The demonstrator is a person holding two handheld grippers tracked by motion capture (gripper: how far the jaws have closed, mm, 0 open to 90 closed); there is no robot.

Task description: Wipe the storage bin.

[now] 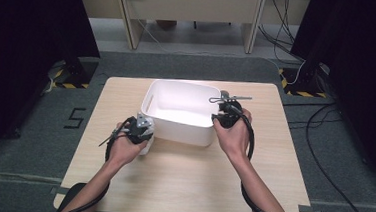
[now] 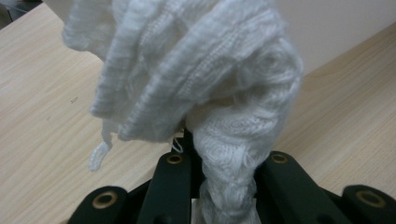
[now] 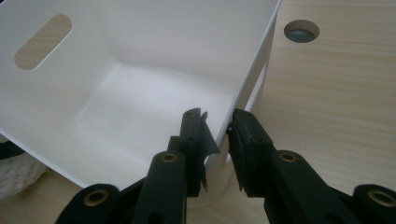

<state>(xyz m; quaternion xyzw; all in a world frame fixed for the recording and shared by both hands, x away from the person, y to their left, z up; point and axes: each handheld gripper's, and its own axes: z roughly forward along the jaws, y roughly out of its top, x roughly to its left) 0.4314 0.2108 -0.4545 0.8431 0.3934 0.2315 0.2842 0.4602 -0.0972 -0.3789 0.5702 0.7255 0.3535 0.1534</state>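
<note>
1. A pale wooden table (image 1: 185, 181) stands on a grey carpet, with black curtains dark at the left and right edges of the high view and cables trailing across the floor in the upper right.
2. In the left gripper view, the left gripper (image 2: 224, 186) has its jaws closed tight on a white knitted cloth (image 2: 196, 79); the pinched part is twisted into a thin rope between the black pads, and the rest bulges up across the upper half of the frame.
3. In the high view the left gripper (image 1: 139, 127) sits left of centre, just beside the near left corner of the bin, with the cloth (image 1: 146, 145) hanging under it onto the table.
4. In the right gripper view, the right gripper (image 3: 217, 135) has its jaws straddling the right wall of the white plastic bin (image 3: 140, 93), one jaw inside and one outside, both pressing on the wall.
5. In the high view the right gripper (image 1: 228, 114) is at the bin's (image 1: 174, 127) right rim, in the middle of the frame.
6. The bin holds nothing; its floor shows bare white, and an oval handle slot opens in its far wall at the upper left of the right gripper view.
7. A round hole (image 3: 301, 30) in the tabletop lies just beyond the bin, upper right of that view.
</note>
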